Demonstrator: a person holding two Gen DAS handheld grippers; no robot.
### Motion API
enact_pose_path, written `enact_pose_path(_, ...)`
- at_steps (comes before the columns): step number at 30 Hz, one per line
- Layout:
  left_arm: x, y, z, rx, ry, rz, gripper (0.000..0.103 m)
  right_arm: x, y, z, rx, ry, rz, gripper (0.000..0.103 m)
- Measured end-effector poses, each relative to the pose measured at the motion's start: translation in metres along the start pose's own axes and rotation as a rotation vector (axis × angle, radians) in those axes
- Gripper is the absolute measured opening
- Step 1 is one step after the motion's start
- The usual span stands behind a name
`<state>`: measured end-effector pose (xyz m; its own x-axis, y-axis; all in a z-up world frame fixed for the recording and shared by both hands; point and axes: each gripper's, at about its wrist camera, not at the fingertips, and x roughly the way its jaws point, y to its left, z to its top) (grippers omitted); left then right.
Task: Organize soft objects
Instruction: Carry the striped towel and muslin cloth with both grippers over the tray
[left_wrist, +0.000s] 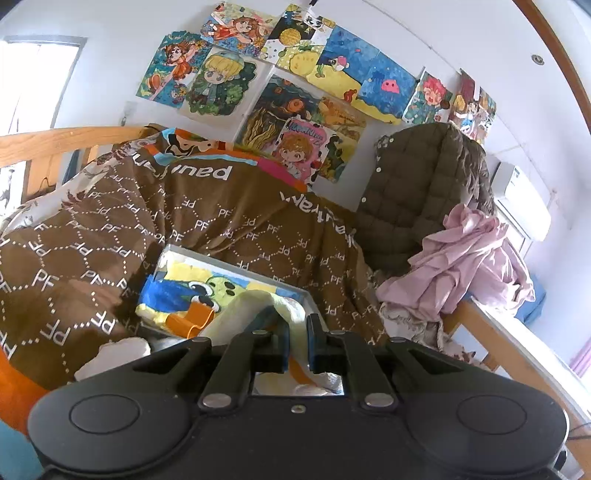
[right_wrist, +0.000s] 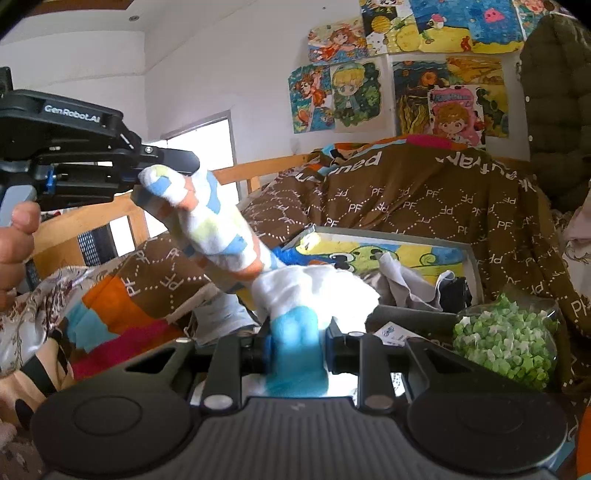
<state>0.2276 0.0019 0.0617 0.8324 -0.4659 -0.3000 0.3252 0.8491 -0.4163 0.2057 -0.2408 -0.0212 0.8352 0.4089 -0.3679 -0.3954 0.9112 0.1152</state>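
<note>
White knit sock (right_wrist: 218, 221), banded in blue, orange and pale green, is hanging stretched in the air between both pairs of tongs, above a bed covered by a brown patterned quilt (right_wrist: 424, 199). Left tongs (right_wrist: 147, 184), entering the right wrist view at 9 o'clock with a hand (right_wrist: 14, 251) gripping the handle, are sitting fully together, pinching the sock's toe end. Right tongs (right_wrist: 295, 354), at 6 o'clock in their own view, are clamping the blue cuff end, the jaws only partly together around the bunched fabric. A grey storage box (right_wrist: 474, 266) with a cartoon-printed lining is lying open on the quilt at about 2 o'clock from the sock, already holding pale cloths (right_wrist: 406, 277); a bag of green paper stars (right_wrist: 506, 332) is resting just beside it at 4 o'clock. Risks, judged: the right grip is looking the weaker, since thick bunched knit is compressing unevenly, so further pulling apart is likely to be dragging the cuff free and dropping that end onto the quilt. Over-stretching is also threatening to snap the toe out of the left pinch. A dangling free end is liable to be snagging the box rim or brushing the stars bag while travelling toward the box.
</note>
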Motion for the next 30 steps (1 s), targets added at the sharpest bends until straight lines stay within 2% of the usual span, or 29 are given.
enact_pose_path(5, 0.011, -0.003, 0.011, 0.016, -0.026, -0.005, 0.009, 0.005, -0.007, 0.006, 0.015, -0.054, 0.005, 0.029)
enact_pose_path(8, 0.019, -0.002, 0.018, 0.016, -0.069, 0.004, 0.009, 0.016, -0.013, 0.009, 0.007, -0.071, -0.017, 0.029)
enact_pose_path(12, 0.038, -0.002, 0.027, 0.020, -0.112, 0.008, 0.009, 0.045, -0.029, 0.023, 0.013, -0.088, -0.043, 0.031)
enact_pose_path(17, 0.076, -0.008, 0.048, 0.046, -0.150, -0.002, 0.009, 0.089, -0.061, 0.046, 0.045, -0.125, -0.077, 0.031)
enact_pose_path(22, 0.115, -0.015, 0.064, 0.057, -0.172, 0.001, 0.009, 0.123, -0.097, 0.060, 0.139, -0.145, -0.082, 0.031)
enact_pose_path(26, 0.151, -0.016, 0.068, 0.054, -0.172, 0.012, 0.009, 0.143, -0.126, 0.062, 0.184, -0.130, -0.095, 0.031)
enact_pose_path(30, 0.185, -0.009, 0.063, 0.000, -0.158, 0.024, 0.009, 0.159, -0.152, 0.063, 0.243, -0.110, -0.100, 0.031)
